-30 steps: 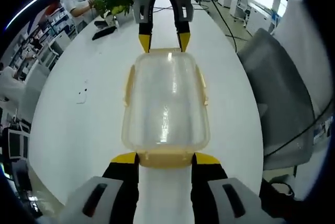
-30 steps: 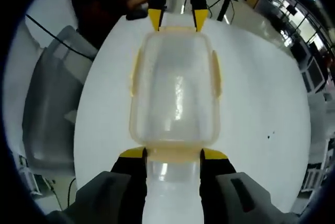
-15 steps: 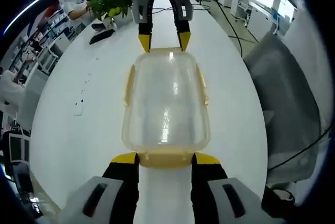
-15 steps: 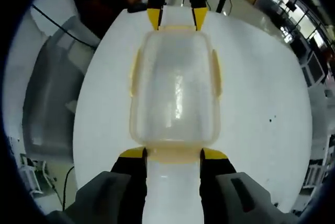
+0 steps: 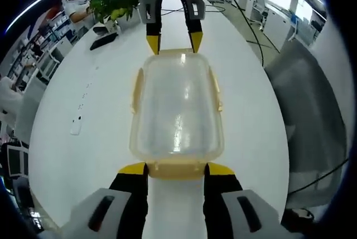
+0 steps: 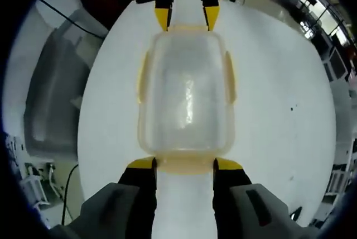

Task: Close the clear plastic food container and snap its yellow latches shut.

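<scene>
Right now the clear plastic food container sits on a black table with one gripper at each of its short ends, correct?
Not quite: the table is white, not black, as the left gripper view shows. The clear plastic food container does sit there with the left gripper and right gripper at its short ends.

We saw a white table (image 5: 72, 82) carrying a potted green plant (image 5: 114, 1) near its far edge, a dark flat object (image 5: 103, 40) just beside the plant, and a small pale item (image 5: 75, 125) toward one side edge. A grey chair (image 6: 53, 99) stood off the table's side.
</scene>
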